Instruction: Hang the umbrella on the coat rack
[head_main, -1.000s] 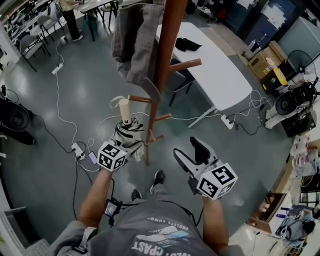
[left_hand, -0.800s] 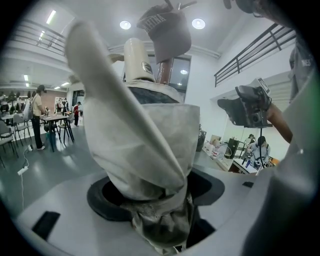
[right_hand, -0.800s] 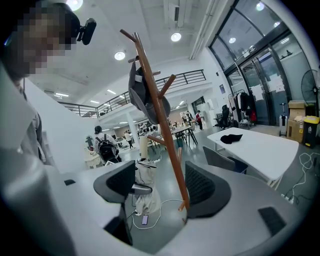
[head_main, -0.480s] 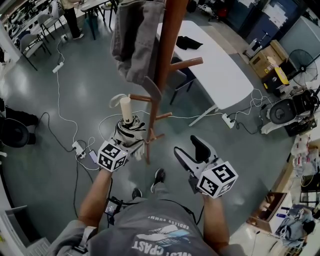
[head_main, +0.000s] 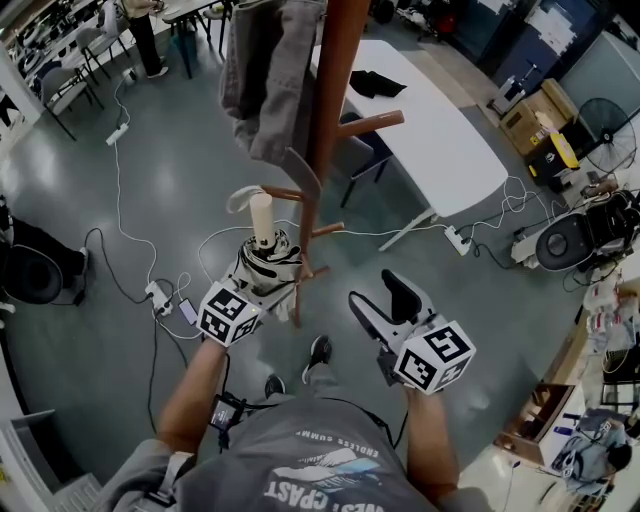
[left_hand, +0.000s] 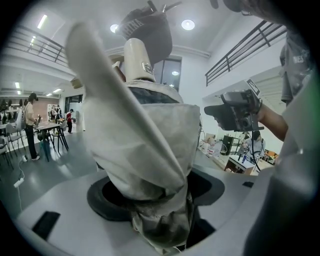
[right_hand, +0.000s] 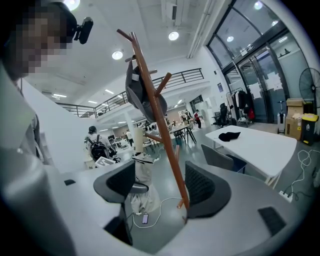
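Observation:
My left gripper (head_main: 247, 291) is shut on a folded white, dark-patterned umbrella (head_main: 266, 264), held upright. Its cream handle (head_main: 261, 217) points up, with a wrist loop (head_main: 241, 197) at the top, just left of a lower peg (head_main: 284, 194) of the brown coat rack (head_main: 334, 100). In the left gripper view the umbrella (left_hand: 145, 145) fills the space between the jaws, handle (left_hand: 139, 59) on top. My right gripper (head_main: 383, 304) stands open and empty to the right of the rack's foot. In the right gripper view the rack pole (right_hand: 159, 117) and umbrella (right_hand: 142, 187) lie beyond its open jaws.
A grey garment (head_main: 266, 78) hangs from the rack's upper left. A white table (head_main: 425, 125) with a dark item and a chair (head_main: 356, 157) stand behind the rack. Cables and a power strip (head_main: 155, 295) lie on the floor at left. Boxes (head_main: 538, 122) and equipment crowd the right.
My left gripper has lifted the umbrella a little, toward the rack, so the handle and loop sit closer to the lower peg. The right gripper has kept still.

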